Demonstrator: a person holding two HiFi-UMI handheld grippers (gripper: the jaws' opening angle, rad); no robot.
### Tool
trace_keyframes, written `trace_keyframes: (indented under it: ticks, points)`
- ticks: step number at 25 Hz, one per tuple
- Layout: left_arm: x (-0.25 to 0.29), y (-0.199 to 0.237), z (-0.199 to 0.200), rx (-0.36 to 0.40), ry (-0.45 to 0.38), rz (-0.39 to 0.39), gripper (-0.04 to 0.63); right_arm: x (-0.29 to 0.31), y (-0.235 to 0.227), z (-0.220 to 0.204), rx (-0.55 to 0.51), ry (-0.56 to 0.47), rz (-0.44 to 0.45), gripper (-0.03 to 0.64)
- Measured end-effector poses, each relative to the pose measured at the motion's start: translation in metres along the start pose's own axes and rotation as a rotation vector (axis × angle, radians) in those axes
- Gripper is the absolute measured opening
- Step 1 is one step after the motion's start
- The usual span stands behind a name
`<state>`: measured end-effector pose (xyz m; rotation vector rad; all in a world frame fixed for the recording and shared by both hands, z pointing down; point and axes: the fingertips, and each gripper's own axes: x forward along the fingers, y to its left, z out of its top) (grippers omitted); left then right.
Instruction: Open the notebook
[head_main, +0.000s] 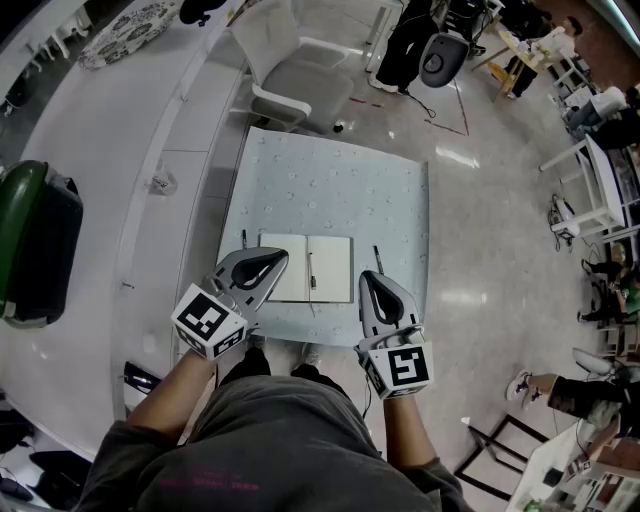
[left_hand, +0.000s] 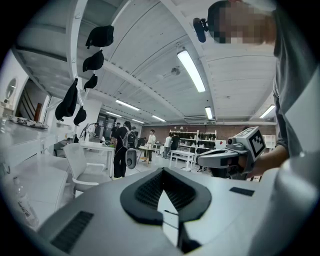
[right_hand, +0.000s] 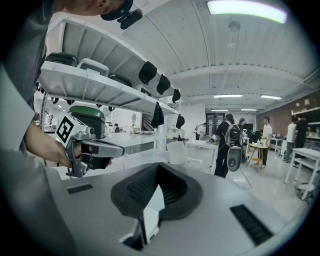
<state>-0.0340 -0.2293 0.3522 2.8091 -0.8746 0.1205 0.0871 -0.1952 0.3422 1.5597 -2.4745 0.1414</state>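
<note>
Right gripper: jaws closed together, empty.
Left gripper: jaws together, tip above the left page.
Notebook: lying open and flat between both grippers.
Mat: pale blue, under everything.

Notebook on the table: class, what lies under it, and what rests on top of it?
The open notebook lies on a pale blue patterned mat; a thin dark strip runs along its fold. The left claw hides its near left corner.

Open-plan lab workspace, white worktables, wall shelves, ceiling strip lights, people standing at benches
</note>
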Motion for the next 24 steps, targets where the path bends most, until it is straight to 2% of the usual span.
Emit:
trace_keyframes:
  ticks: [24]
  points:
    - [0.001,0.004,-0.006,-0.008,0.007,0.026,0.000,0.008,-0.006,-0.012,0.037,0.023,0.020,0.003]
